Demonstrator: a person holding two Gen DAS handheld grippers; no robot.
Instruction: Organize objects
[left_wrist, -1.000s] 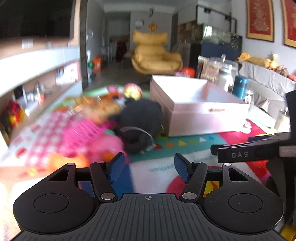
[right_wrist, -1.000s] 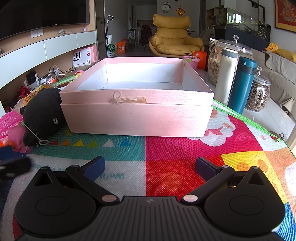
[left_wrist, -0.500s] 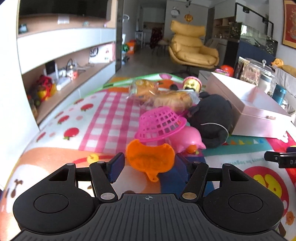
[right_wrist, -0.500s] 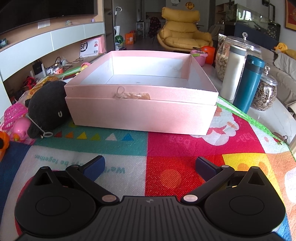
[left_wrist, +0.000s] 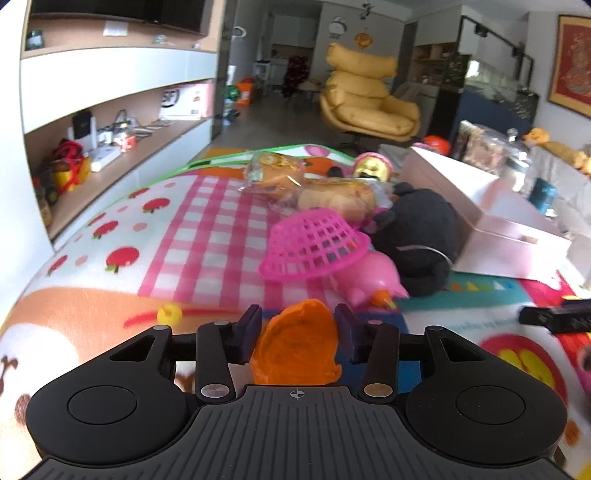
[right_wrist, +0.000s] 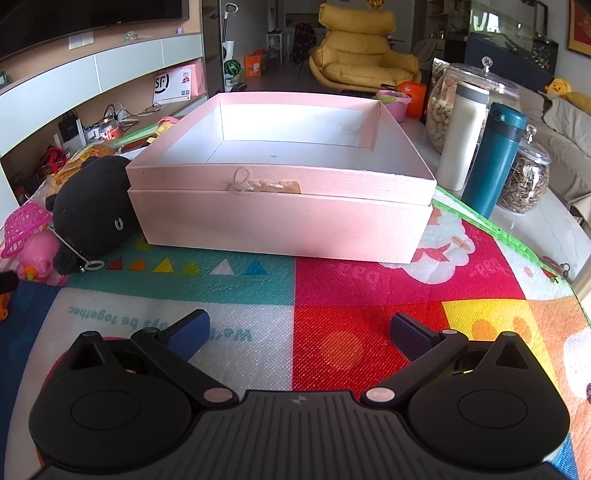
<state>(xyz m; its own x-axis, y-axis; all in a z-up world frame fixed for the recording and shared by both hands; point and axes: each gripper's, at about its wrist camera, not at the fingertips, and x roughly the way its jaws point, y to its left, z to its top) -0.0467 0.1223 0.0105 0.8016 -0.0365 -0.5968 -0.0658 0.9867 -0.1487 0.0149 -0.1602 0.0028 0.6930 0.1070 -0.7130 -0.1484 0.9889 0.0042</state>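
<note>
Orange toy (left_wrist: 297, 341) — base behind left gripper (left_wrist: 297, 332)

Left tongs (left_wrist: 297, 334) half closed; right tongs (right_wrist: 300, 330) spread wide, level.

My left wrist camera sits low over the colourful play mat (left_wrist: 207, 236), looking along my fingers toward the toy pile, with the open pink cardboard box (left_wrist: 491, 210) off to the right. My right wrist camera faces that box (right_wrist: 280, 221) squarely and close. Both views share the box and the black plush toy (left_wrist: 417, 236) (right_wrist: 92, 206).
</note>
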